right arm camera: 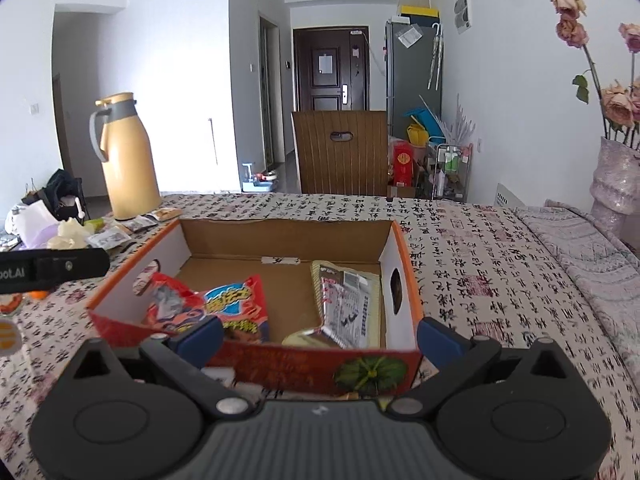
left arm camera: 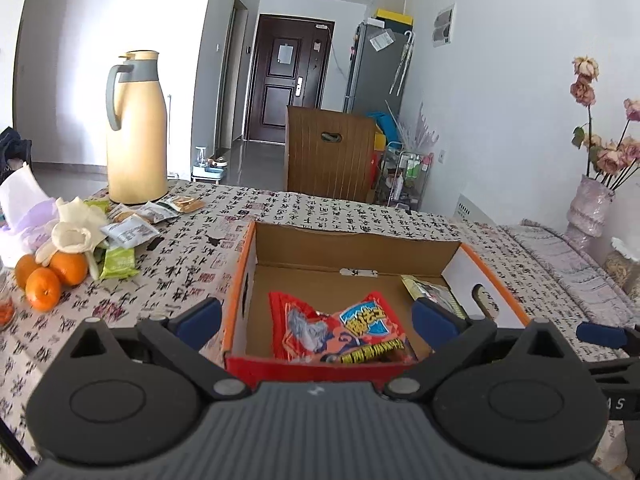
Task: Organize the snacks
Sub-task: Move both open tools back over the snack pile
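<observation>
Hovering wide-jawed and empty, the left gripper and right gripper face an orange-rimmed cardboard box holding a red crinkly snack packet, likely light, slippery, best pinched by its edge.

My left gripper and right gripper: black linkages, silver pivot screws, blue fingertip pads, ribbed grey body.
</observation>
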The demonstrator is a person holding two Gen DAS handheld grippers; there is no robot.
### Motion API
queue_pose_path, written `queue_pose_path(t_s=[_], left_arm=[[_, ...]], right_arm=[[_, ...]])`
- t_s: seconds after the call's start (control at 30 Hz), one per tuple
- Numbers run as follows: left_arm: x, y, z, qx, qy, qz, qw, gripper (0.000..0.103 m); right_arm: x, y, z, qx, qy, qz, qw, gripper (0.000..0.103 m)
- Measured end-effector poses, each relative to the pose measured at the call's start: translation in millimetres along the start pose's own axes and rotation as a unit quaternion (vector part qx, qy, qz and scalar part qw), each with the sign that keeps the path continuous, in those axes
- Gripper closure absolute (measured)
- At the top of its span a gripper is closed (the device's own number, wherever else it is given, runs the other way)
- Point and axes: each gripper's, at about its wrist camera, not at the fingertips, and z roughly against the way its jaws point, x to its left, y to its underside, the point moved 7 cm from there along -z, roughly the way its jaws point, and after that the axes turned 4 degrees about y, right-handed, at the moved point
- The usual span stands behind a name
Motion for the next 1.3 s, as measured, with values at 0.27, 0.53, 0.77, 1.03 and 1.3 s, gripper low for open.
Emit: queue_pose_path(t_s=[0.27, 0.53, 0.77, 1.03, 1.3], left_arm=[[-1.3, 23.5, 36.7, -0.011, -0.002, -0.007, 0.9999, 0.0], [-9.2, 56.4, 70.9, -0.013, 0.01, -0.019, 0.9997, 0.0], [-24.9, 94.8, 89.1, 0.01, 0.027, -0.026, 0.9992, 0.0], [-40.9, 139.6, 94.4, 0.049, 0.028, -0.034, 0.9978, 0.0], [-54.4, 168.8, 85.2, 0.089, 0.027, -0.035, 0.995, 0.0]], right_arm=[[-3.3, 34.9, 41.1, -0.008, 0.004, -0.008, 1.0, 0.0], [-6.5, 73.0, 77.1, -0.01, 0.017, -0.015, 1.0, 0.0], [-6.7, 109.3, 102.2, -0.006, 0.02, -0.022, 1.0, 0.0], [-10.1, 145.4, 112.7, 0.008, 0.032, -0.02, 0.999, 0.0], [-20.9, 173.4, 112.8, 0.028, 0.042, -0.032, 0.998, 0.0]])
